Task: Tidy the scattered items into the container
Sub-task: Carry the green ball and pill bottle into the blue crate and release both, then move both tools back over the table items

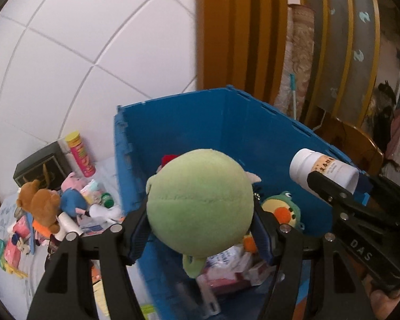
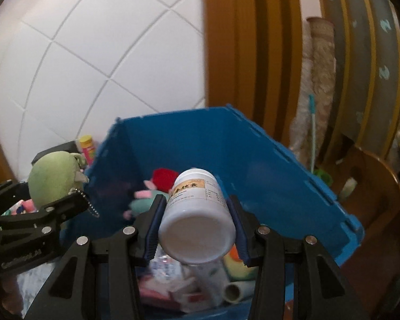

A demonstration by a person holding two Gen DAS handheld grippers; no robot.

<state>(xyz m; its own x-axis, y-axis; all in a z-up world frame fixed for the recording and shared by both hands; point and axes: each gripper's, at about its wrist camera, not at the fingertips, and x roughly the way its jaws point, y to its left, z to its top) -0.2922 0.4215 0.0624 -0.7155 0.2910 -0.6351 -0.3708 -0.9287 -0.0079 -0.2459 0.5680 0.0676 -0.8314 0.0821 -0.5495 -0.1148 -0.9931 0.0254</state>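
My left gripper (image 1: 200, 221) is shut on a round green plush toy (image 1: 200, 202) and holds it above the open blue crate (image 1: 226, 112). My right gripper (image 2: 196, 221) is shut on a white pill bottle (image 2: 197, 218) with a yellow label, held over the same crate (image 2: 200, 133). Each gripper shows in the other's view: the bottle (image 1: 322, 170) at the right, the green plush (image 2: 56, 178) at the left. Inside the crate lie a frog plush (image 1: 282, 208), a red item (image 2: 164, 177), packets and a tube.
Left of the crate, scattered items lie on a light cloth: a brown bear plush (image 1: 40, 205), a blue and pink plush (image 1: 72, 200), a pink snack can (image 1: 81, 154), a dark box (image 1: 40, 165). A white tiled wall stands behind. A wooden chair (image 2: 373, 186) is at the right.
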